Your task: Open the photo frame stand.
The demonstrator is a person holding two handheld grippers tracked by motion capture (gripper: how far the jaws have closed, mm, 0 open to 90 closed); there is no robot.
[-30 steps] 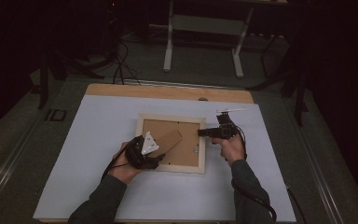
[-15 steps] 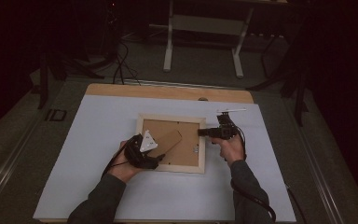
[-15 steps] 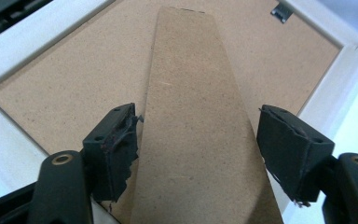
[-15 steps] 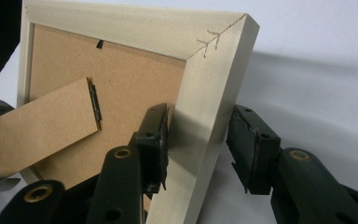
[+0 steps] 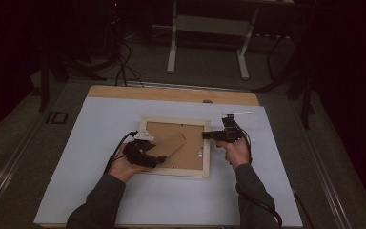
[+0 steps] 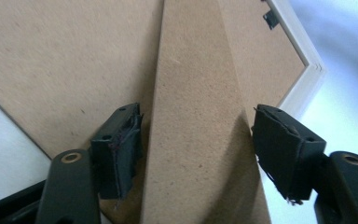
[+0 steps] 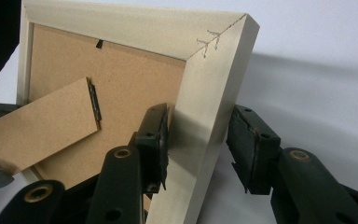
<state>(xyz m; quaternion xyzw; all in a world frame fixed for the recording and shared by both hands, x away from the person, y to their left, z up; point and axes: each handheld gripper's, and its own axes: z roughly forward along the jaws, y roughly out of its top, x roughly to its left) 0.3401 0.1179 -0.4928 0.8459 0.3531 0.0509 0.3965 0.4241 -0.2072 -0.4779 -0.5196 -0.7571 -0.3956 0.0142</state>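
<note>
My left forearm angles in; left gripper (image 5: 145,153) lies low over the picture frame (image 5: 175,169) lying back-up mid-table. Its jaws, just closing slightly, stand open astride the stand flap (image 6: 200,116), the right pad clear. Right gripper (image 7: 200,144) clamps the frame's right rail.

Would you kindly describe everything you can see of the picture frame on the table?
The frame lies face down on the white table, its pale wooden border mitred at the corners. A brown fibreboard backing fills it, held by small metal tabs. A hinged fibreboard stand angles across the backing. The right gripper straddles the frame's right rail, its left pad against the inner edge. The left gripper has the stand between its open jaws, which have just been closing.
</note>
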